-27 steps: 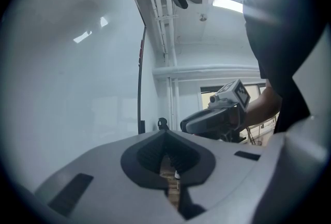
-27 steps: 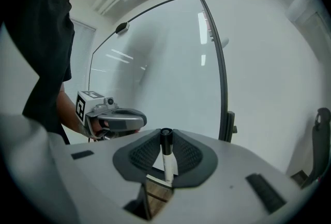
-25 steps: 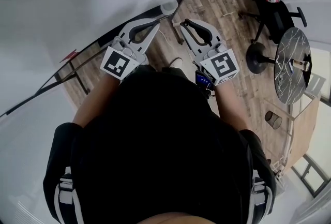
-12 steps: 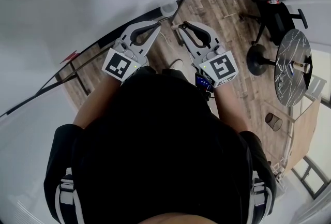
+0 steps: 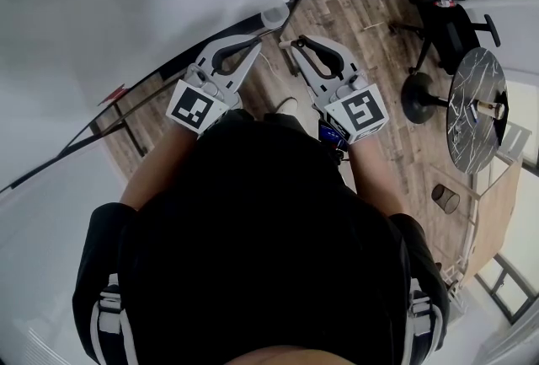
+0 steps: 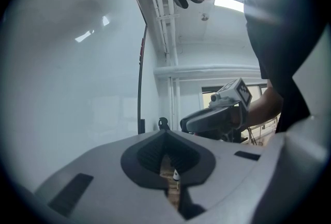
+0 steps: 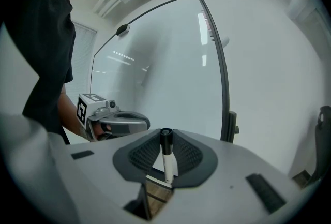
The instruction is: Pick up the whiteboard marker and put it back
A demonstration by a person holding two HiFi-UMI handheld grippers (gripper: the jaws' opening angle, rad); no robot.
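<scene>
A: Where is the whiteboard marker (image 7: pixel 167 158) seen?
B: It is clamped between the pads of the right tongs (image 7: pixel 165 135), which are partly closed on it, black end toward the tips, near the whiteboard (image 7: pixel 170 62).
A: And the left tongs (image 6: pixel 165 136)?
B: The tips are brought together, and nothing is held.

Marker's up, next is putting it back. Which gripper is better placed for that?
Right. The right gripper is shut on the whiteboard marker, which stands upright between its pads, and it faces the whiteboard. The left gripper is shut and holds nothing.
</scene>
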